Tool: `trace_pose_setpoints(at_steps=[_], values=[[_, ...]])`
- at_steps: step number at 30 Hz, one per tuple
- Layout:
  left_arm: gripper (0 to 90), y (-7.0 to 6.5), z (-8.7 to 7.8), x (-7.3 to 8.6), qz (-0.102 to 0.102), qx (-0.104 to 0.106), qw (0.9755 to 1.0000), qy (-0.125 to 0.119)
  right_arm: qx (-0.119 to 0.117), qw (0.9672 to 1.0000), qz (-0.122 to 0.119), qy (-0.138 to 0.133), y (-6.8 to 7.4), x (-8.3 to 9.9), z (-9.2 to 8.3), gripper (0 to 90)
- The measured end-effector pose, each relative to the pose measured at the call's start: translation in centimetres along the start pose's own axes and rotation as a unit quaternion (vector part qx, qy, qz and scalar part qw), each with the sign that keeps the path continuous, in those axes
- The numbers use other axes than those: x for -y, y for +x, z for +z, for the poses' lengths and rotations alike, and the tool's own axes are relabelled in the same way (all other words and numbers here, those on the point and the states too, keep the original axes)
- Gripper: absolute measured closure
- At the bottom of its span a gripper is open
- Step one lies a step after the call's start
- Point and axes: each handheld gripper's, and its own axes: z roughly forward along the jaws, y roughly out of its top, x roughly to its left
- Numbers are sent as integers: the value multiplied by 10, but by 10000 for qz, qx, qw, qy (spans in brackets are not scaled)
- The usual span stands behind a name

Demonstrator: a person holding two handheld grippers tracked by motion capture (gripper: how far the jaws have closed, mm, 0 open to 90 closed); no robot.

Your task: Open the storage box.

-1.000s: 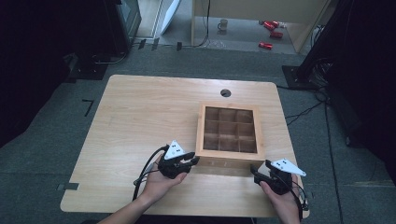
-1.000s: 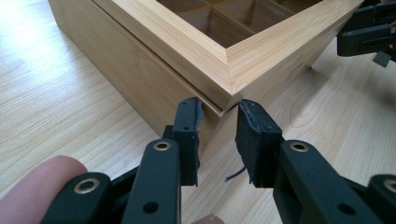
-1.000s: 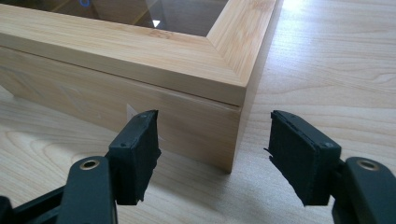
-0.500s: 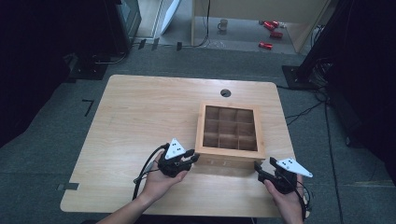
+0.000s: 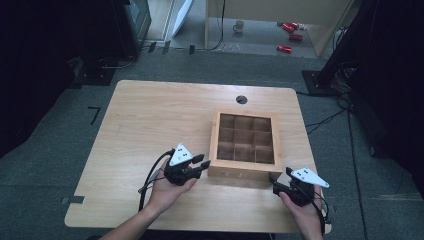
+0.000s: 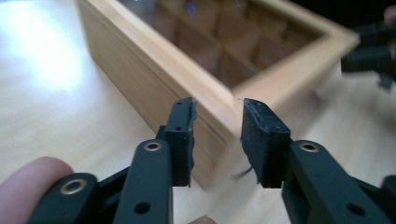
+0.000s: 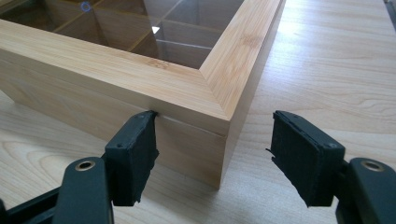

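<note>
A shallow wooden box (image 5: 243, 171) with a glass lid over a grid of compartments sits at the right of the table. My left gripper (image 5: 203, 162) is at the box's near left corner. In the left gripper view the box (image 6: 140, 65) lies just beyond the left gripper (image 6: 218, 105), whose jaws have just been opening, with nothing between the pads. My right gripper (image 5: 273, 181) is at the near right corner. In the right gripper view the right gripper (image 7: 214, 115) stands open astride the corner of the box (image 7: 116, 65), one pad by the front wall, the other well apart.
The light wooden table (image 5: 150, 120) has a round cable hole (image 5: 241, 99) behind the box. Its near edge runs just under both hands. On the floor beyond lie red cans (image 5: 287, 37) and a mug (image 5: 239, 25), with dark stands at both sides.
The left gripper's jaws have parted a little at the box's corner. Both hands have hardly moved, and the box stays where it was.
</note>
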Motion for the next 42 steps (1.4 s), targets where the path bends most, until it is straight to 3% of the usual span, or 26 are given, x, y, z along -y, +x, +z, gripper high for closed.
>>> trace_pose_setpoints(at_steps=[5, 9, 13, 21, 32, 42], values=[[541, -11, 10, 10, 137, 66, 9994, 303, -12, 10000, 24, -8, 0, 1, 0, 317], [515, -13, 16, 10, 102, -66, 9996, 269, -52, 10000, 67, -20, -1, 1, 0, 317], [589, -9, 17, 8, -18, -116, 9997, 201, -83, 9999, 68, -27, -2, 2, 1, 316], [629, -5, 17, 8, -20, -99, 9997, 216, -7, 9994, 43, 338, -4, 12, 11, 317], [656, -7, 16, 9, 99, -157, 9996, 234, -99, 9995, 11, 293, -1, 11, 12, 354], [659, -5, 15, 7, 27, -101, 9996, 251, -166, 9995, 16, 272, 0, 12, 11, 410]])
